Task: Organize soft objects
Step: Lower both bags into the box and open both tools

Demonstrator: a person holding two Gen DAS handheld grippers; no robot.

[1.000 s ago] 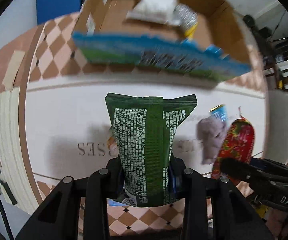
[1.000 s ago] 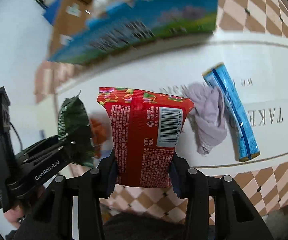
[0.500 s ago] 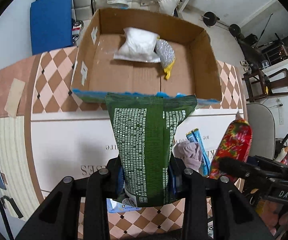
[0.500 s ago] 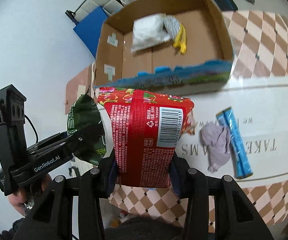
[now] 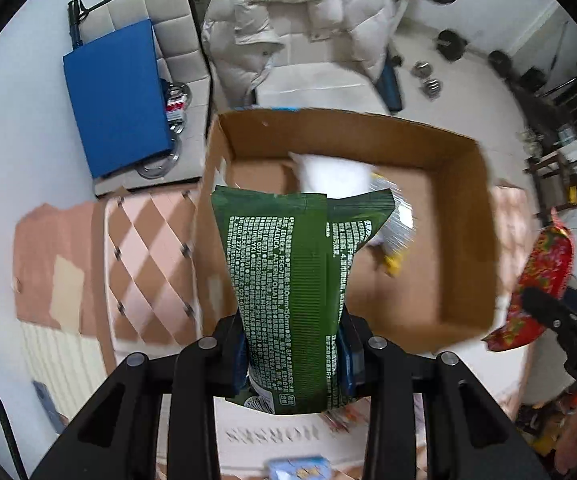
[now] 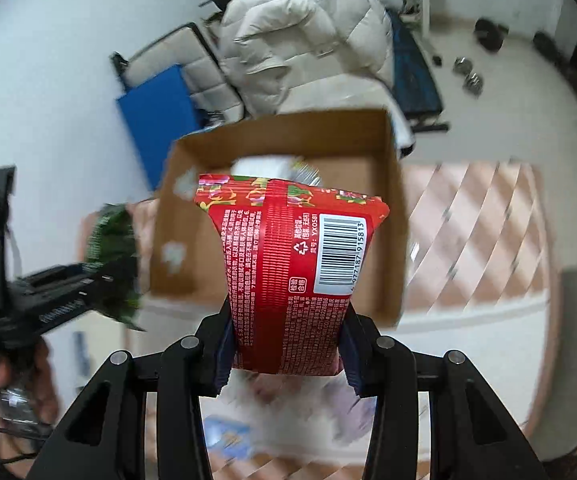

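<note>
My left gripper [image 5: 294, 354] is shut on a green soft pack [image 5: 300, 280] and holds it upright above the near wall of an open cardboard box [image 5: 464, 240]. My right gripper [image 6: 286, 350] is shut on a red soft pack [image 6: 288, 272] with a barcode, held above the same box [image 6: 392, 200]. Inside the box lie a white pouch [image 5: 332, 172] and a silver and yellow packet [image 5: 398, 232]. The red pack also shows in the left wrist view [image 5: 540, 276], and the green pack in the right wrist view [image 6: 114, 248].
The box stands on a checkered table [image 5: 144, 248] with a white mat [image 6: 468, 344]. A blurred blue packet [image 6: 224, 432] and a purple cloth [image 6: 348, 408] lie under the right gripper. Behind the box are a blue pad [image 5: 116, 92] and a white puffy coat [image 5: 296, 24].
Both grippers have risen and moved forward with their packs, from over the white mat to over the box. The box now lies below them, seen from higher up.
</note>
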